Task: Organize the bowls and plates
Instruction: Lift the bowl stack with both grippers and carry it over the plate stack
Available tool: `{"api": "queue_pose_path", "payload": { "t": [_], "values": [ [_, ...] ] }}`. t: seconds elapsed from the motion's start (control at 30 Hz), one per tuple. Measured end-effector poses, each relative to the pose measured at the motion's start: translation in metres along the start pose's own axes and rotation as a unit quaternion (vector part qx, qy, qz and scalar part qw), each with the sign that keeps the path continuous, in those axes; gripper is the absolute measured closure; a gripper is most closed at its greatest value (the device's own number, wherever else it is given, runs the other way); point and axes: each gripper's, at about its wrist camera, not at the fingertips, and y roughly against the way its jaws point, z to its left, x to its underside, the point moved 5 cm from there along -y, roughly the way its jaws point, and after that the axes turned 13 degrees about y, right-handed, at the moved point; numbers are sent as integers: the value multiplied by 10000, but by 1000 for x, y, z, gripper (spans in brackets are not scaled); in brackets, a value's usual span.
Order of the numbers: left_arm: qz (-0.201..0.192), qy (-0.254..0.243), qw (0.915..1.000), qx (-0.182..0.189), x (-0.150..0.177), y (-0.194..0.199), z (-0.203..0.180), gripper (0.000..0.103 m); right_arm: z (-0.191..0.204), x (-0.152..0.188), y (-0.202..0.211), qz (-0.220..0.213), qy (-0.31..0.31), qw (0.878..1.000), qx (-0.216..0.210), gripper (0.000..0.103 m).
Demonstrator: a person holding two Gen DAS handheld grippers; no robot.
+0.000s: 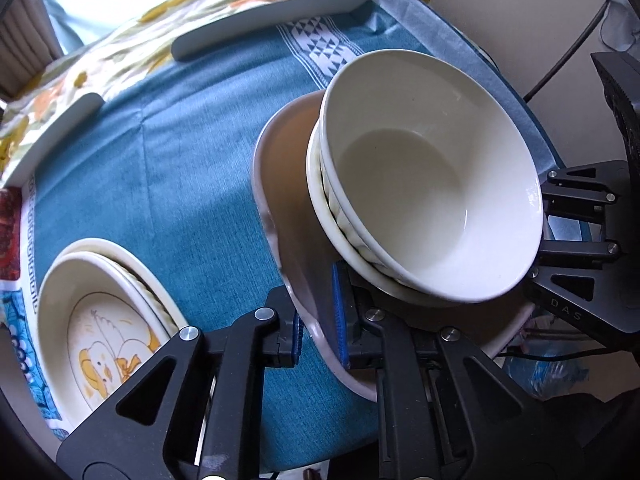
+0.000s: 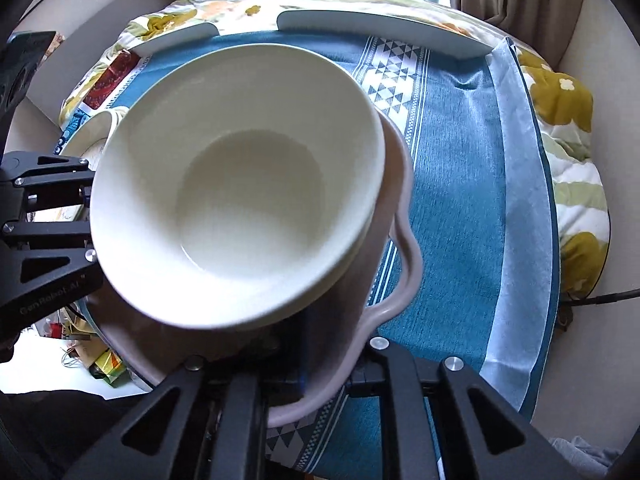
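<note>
Both claws, left (image 1: 316, 340) & right (image 2: 304, 388), were clamped on opposite rims of the pink tray (image 1: 280, 160) carrying stacked bowls (image 1: 432, 184) above the table (image 1: 192, 152). Ceramic, prob heavy, slippery, so I kept it level.

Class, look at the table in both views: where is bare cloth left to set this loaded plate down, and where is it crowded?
Bare blue cloth lies between the duck bowls, the white trays and the pink plate. More lies beside that plate toward the pale cloth strip. The duck bowl corner is crowded.
</note>
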Motion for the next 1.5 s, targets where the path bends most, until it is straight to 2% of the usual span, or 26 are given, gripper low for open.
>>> {"api": "queue_pose_path", "payload": {
  "t": [0.23,0.4,0.57,0.8,0.97,1.17,1.5],
  "values": [
    [-303,140,9994,-37,-4,21,5,92,-3,-10,16,-242,215,9993,163,91],
    [-454,434,9980,-28,-6,60,18,92,6,-28,49,-324,519,9979,233,91],
    [-605,790,9949,-163,-3,103,47,92,34,-60,79,-384,828,9957,149,91],
    [-588,1234,9900,-345,22,133,115,92,91,-97,83,-511,1100,9925,-136,91],
    [-435,1386,9887,-377,45,129,170,92,136,-114,64,-499,1130,9919,-287,91],
    [-145,1295,9909,-334,70,108,214,92,181,-118,27,-313,776,9959,-354,91],
    [97,980,9951,-98,81,82,234,92,205,-110,0,-113,288,9993,-207,91]
  ]
}}
